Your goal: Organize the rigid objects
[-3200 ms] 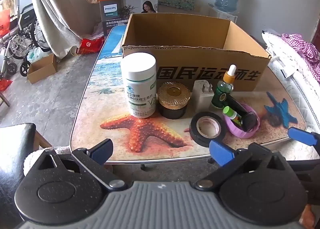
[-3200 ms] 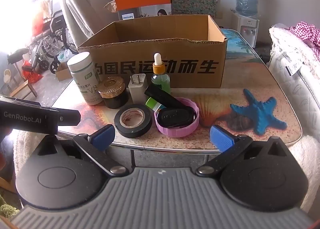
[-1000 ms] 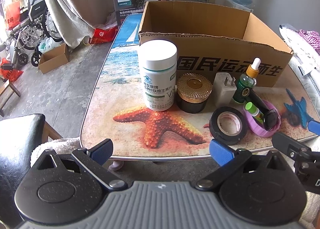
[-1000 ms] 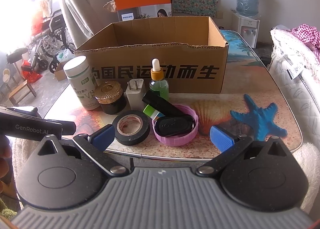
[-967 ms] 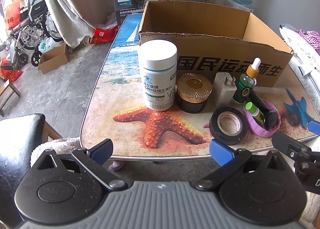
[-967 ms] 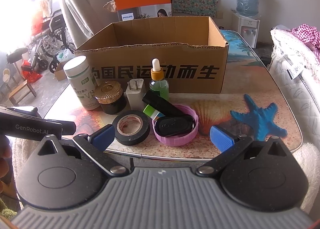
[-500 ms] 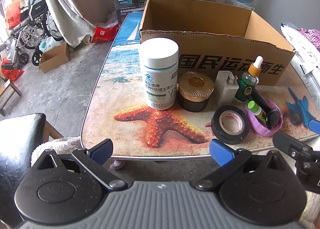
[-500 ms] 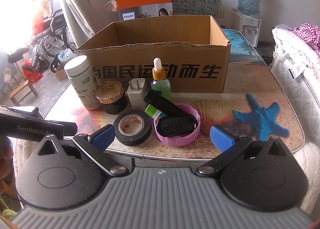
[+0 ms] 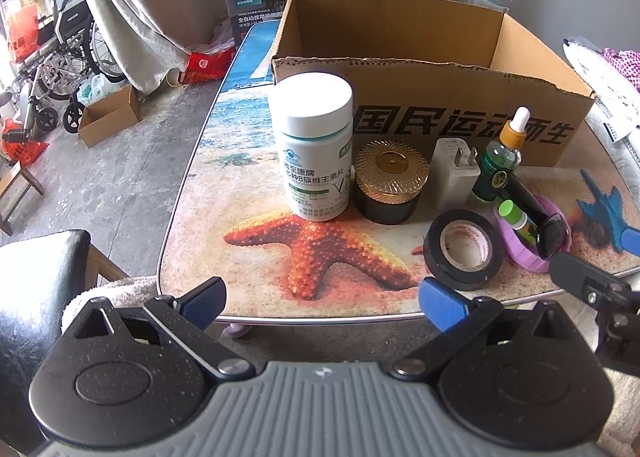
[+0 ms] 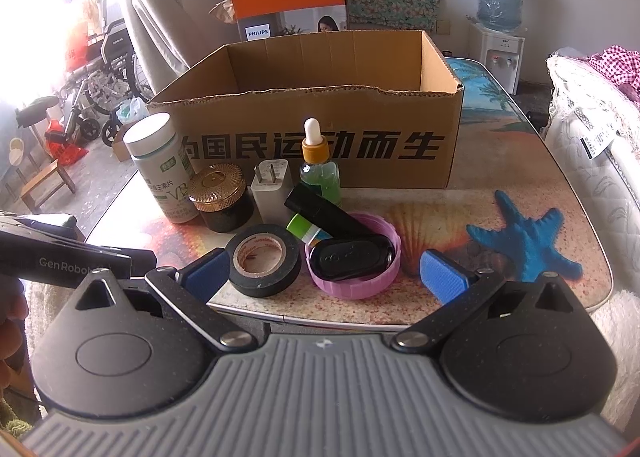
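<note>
An open cardboard box stands on the table. In front of it stand a white pill bottle, a gold-lidded black jar, a white charger plug and a green dropper bottle. Nearer lie a black tape roll and a purple lid holding a black key fob, a green tube and a black stick. My left gripper is open at the table's front edge, facing the pill bottle. My right gripper is open just before the tape and lid.
The table top has a starfish print and a rounded front edge. A Philips carton stands behind the box. A wheelchair and a small box are on the floor to the left. A bed lies to the right.
Both grippers have come a little closer to the table and its objects. Both stay open. No object has moved.
</note>
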